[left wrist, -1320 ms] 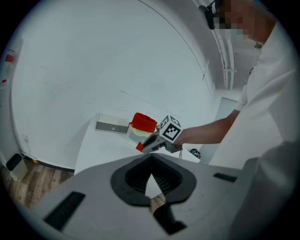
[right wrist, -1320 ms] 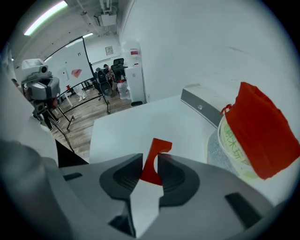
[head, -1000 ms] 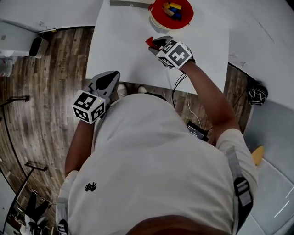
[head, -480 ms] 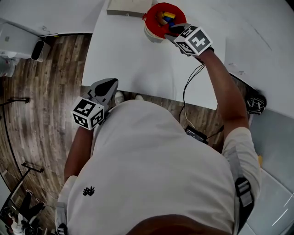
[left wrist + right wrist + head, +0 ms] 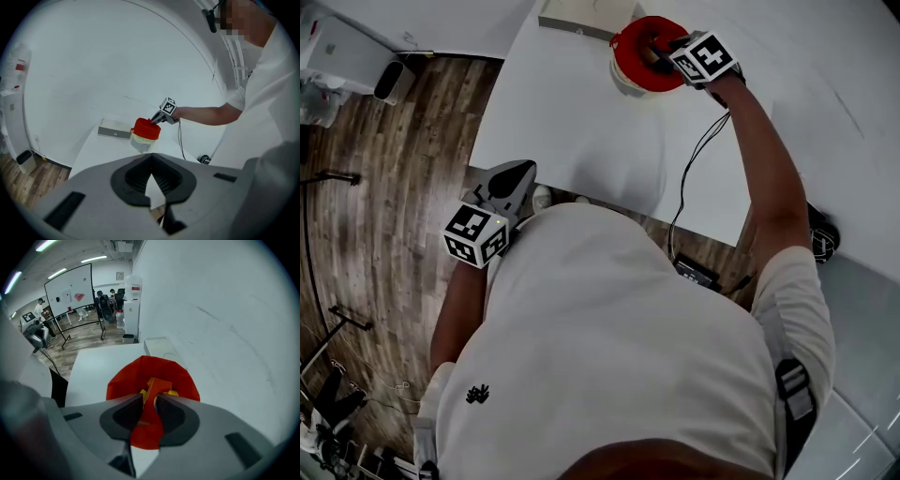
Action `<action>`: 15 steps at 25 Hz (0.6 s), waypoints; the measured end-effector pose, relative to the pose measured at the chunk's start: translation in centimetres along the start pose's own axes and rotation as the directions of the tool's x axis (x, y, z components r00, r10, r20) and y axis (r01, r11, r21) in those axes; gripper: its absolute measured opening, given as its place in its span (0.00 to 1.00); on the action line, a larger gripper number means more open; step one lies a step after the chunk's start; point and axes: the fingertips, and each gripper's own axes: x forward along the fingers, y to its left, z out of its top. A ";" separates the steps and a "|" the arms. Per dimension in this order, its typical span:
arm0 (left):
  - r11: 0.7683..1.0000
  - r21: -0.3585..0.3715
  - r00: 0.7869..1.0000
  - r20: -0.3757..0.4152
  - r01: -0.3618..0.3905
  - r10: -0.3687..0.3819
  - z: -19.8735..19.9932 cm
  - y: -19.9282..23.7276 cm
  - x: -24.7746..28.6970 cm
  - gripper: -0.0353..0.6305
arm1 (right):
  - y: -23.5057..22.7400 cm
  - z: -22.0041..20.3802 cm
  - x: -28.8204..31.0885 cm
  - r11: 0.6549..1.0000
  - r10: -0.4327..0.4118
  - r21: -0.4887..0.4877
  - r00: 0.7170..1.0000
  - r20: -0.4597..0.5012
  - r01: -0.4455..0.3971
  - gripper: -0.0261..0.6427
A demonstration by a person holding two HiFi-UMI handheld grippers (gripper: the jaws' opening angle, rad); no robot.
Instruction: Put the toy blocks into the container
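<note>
Left gripper (image 5: 517, 174), pressed together and empty, hangs by the tabletop (image 5: 581, 131) edge. Over the container (image 5: 626, 58), the right gripper (image 5: 150, 398) pinches a block (image 5: 158, 384). Best to centre it inside the rim, then release low so nothing bounces out.

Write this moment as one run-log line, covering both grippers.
right gripper: shut on red block | position: over red container | left gripper: shut, empty
</note>
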 end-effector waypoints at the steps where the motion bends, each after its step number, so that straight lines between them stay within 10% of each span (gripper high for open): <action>1: 1.000 -0.005 1.000 0.002 -0.011 0.011 -0.1 0.2 0.0 0.06 | -0.5 -0.1 0.7 1.000 -0.002 -0.004 1.000 -0.018 0.002 0.19; 15: 0.994 -0.070 0.996 0.009 -0.085 0.086 -1.0 0.5 -1.2 0.06 | -2.3 -2.2 6.7 0.999 0.049 -0.005 0.959 -0.280 -0.053 0.19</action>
